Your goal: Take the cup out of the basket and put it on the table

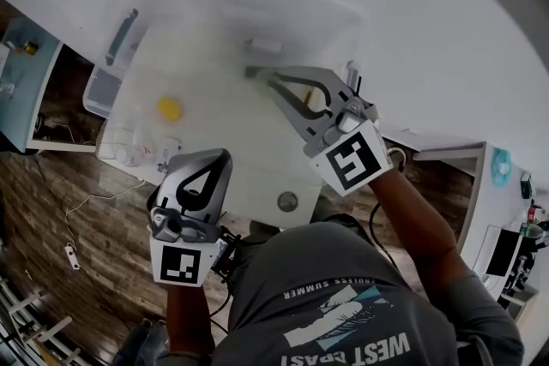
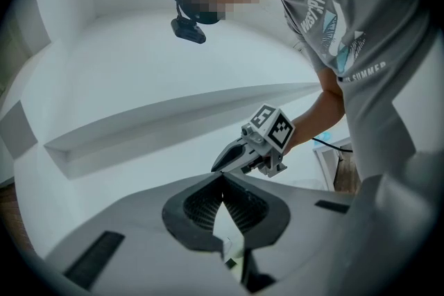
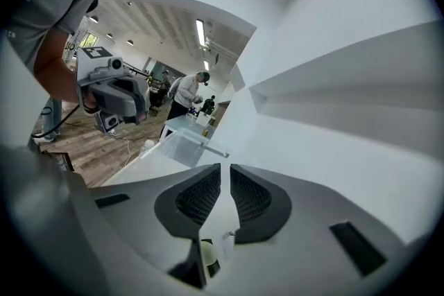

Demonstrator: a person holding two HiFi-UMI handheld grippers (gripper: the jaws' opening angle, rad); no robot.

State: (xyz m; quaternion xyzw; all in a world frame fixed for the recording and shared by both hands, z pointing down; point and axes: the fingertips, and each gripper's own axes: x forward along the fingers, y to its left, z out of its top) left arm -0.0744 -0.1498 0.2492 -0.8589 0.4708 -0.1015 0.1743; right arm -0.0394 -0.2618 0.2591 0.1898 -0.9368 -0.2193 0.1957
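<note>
Your right gripper (image 3: 225, 170) hovers empty, jaws slightly parted, the basket (image 3: 175, 149) ahead-left of it; your left gripper (image 2: 222, 177) is pressed together.

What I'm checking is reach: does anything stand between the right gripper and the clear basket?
Nothing visible: only bare table lies between the right gripper and the basket; the left gripper sits off to one side.

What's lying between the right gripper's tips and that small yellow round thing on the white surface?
Nothing. In the head view, the stretch from the right gripper to the small yellow round thing is bare white surface.
</note>
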